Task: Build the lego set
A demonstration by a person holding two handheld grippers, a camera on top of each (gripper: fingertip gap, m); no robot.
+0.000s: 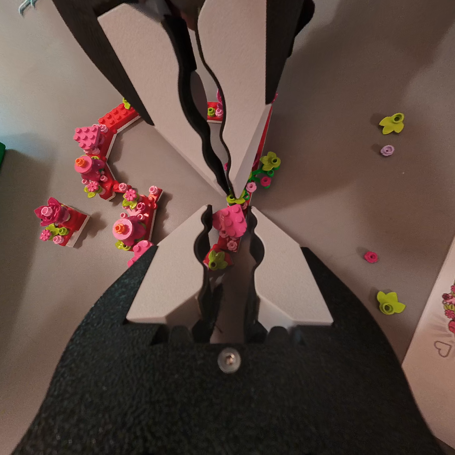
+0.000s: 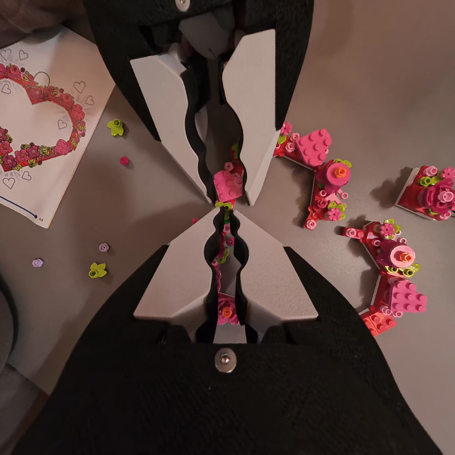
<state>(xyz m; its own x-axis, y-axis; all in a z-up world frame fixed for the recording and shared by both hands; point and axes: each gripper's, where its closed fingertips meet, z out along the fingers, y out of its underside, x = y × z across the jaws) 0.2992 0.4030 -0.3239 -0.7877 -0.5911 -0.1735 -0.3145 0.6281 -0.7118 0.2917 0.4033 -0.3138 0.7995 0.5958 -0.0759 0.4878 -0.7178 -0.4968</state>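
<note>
Left hand-held gripper [image 1: 229, 211] faces right hand-held gripper [image 1: 230, 190] among loose leaves [image 1: 391, 123]

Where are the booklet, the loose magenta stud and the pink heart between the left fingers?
booklet [image 2: 46, 138]: right wrist view, white page inside the printed heart.
magenta stud [image 1: 370, 256]: left wrist view, its top.
pink heart [image 1: 230, 220]: left wrist view, studded top.

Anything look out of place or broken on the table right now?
Nothing looks damaged. The red heart frame lies in separate flower-covered sections, not yet joined, and small lime-green leaf pieces and lilac round studs lie scattered on the grey table beside the instruction booklet.
</note>
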